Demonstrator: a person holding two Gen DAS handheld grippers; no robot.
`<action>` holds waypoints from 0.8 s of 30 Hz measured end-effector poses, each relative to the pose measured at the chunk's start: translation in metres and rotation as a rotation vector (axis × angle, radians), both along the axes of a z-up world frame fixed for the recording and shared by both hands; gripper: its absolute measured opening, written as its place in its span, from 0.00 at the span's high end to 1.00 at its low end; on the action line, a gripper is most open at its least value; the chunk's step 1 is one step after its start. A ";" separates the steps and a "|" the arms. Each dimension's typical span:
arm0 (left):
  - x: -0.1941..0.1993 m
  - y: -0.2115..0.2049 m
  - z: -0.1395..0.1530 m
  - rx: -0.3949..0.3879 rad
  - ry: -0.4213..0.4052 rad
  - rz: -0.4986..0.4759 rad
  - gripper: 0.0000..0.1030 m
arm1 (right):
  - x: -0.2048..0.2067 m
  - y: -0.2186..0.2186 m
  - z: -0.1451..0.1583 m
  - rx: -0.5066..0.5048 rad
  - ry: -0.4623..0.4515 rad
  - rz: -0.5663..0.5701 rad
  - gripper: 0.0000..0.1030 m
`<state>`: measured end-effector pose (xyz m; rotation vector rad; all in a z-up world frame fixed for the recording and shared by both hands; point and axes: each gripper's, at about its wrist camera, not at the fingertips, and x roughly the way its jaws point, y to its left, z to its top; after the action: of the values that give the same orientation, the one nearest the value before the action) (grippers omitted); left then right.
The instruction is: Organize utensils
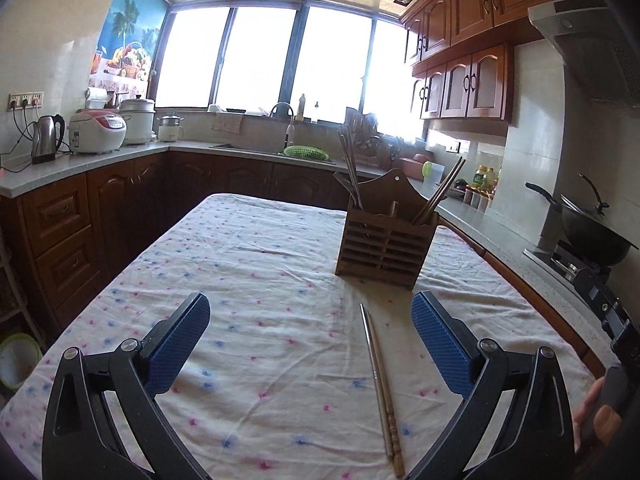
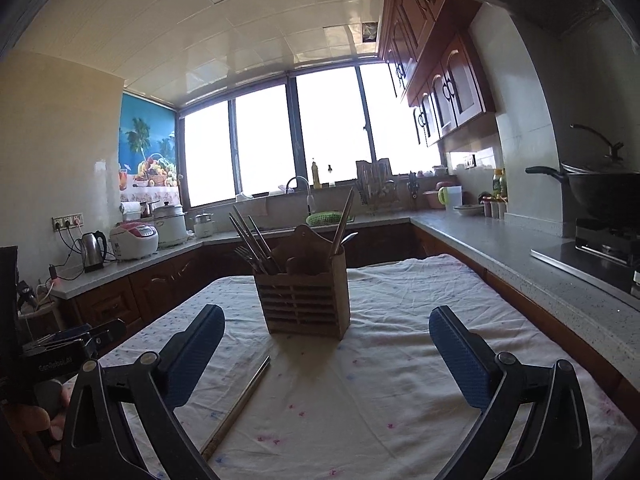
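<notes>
Status: I'm looking at a job that seems mostly done. The wooden holder [image 1: 384, 236] is standing upright on the desk [image 1: 256, 264], on the flowered cloth, and it's already carrying most of the load: metal chopsticks and forks [image 2: 256, 246] leaning out of its left compartment, wooden chopsticks [image 1: 438, 192] out of the right. The right wrist view is also showing what looks like a spoon handle on that side, too dim to confirm.

Still out: two loose chopsticks [image 1: 382, 384], one metal, one wooden, lying side by side and touching on the cloth, in front of the holder and apart from it. I'm seeing nothing else loose on the cloth in either view.

Left gripper [image 1: 310, 336]: fingers spread wide, holding nothing. The loose pair is lying below and between them, nearer the right finger, not touched. Right gripper [image 2: 326, 344]: fingers also wide apart and empty, pointing at the holder; the loose pair is showing off to its left, by the left finger.

My read: those two sticks are the last items. Since they're different materials, I'm expecting them to go to separate compartments, metal left, wooden right. Neither pickup has begun yet.
</notes>
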<state>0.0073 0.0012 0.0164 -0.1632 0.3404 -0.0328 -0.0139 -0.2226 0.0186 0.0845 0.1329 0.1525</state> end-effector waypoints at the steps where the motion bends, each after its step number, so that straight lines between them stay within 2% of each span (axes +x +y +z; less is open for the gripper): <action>1: -0.002 0.000 0.000 0.006 -0.004 0.004 0.00 | -0.003 0.000 -0.001 -0.005 -0.008 0.000 0.00; 8: -0.011 -0.005 -0.004 0.042 -0.028 0.021 0.00 | -0.009 0.003 -0.016 -0.026 0.022 -0.011 0.00; 14: -0.015 -0.012 -0.014 0.078 -0.017 0.030 0.00 | -0.008 -0.003 -0.025 -0.021 0.060 -0.022 0.00; 24: -0.014 -0.018 -0.021 0.122 0.000 0.051 0.00 | -0.009 -0.011 -0.032 -0.009 0.069 -0.032 0.00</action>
<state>-0.0070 -0.0166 -0.0050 -0.0511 0.3369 0.0385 -0.0231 -0.2334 -0.0133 0.0828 0.2009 0.1169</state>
